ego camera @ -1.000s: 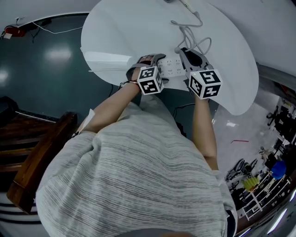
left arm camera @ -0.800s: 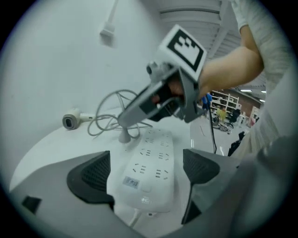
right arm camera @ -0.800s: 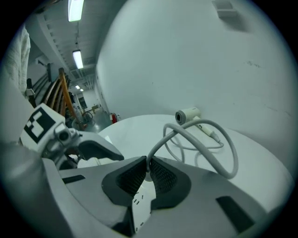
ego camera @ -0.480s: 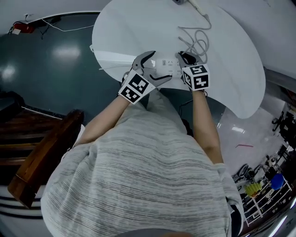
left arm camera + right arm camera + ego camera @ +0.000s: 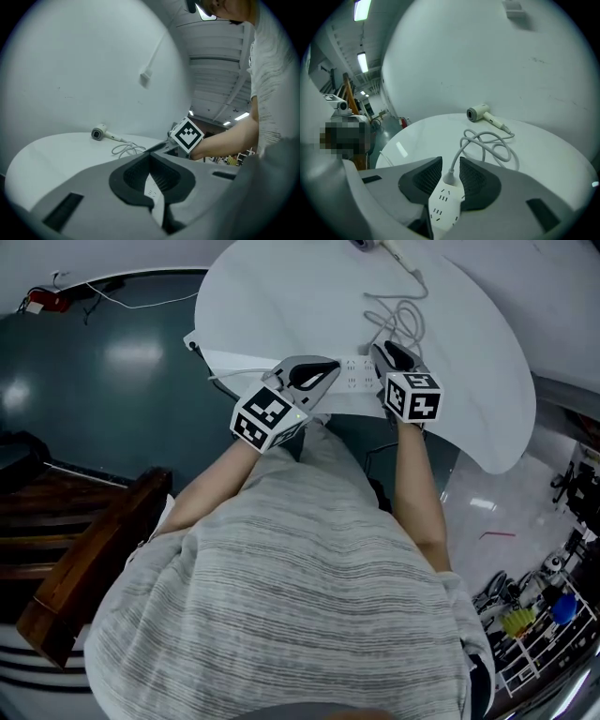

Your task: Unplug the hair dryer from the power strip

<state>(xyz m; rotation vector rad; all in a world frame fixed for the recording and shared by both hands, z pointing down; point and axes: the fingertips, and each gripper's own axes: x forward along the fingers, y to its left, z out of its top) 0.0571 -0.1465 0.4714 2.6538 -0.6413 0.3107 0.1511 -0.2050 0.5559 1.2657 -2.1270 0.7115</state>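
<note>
A white power strip [image 5: 354,373] lies near the round white table's [image 5: 281,296] front edge. A grey plug [image 5: 450,177] sits in its far end. The plug's cable [image 5: 487,140] coils back to a white hair dryer [image 5: 478,113] at the far side. My right gripper [image 5: 450,161] is open, its pads on either side of the plug with small gaps. My left gripper [image 5: 151,154] hangs above the strip's [image 5: 154,190] left end. Its jaws have just been closing and are now shut, with nothing between them. The head view shows the left gripper [image 5: 330,367] and the right gripper [image 5: 384,350].
The strip's own white lead [image 5: 225,376] runs off the table's left edge. Below lie a dark teal floor and a dark wooden piece of furniture [image 5: 84,549] at the left. A rack of small items [image 5: 534,615] stands at the lower right.
My left gripper has lifted off the strip's left end, rolled, and closed its jaws on nothing. My right gripper has sunk a little onto the plug end.
</note>
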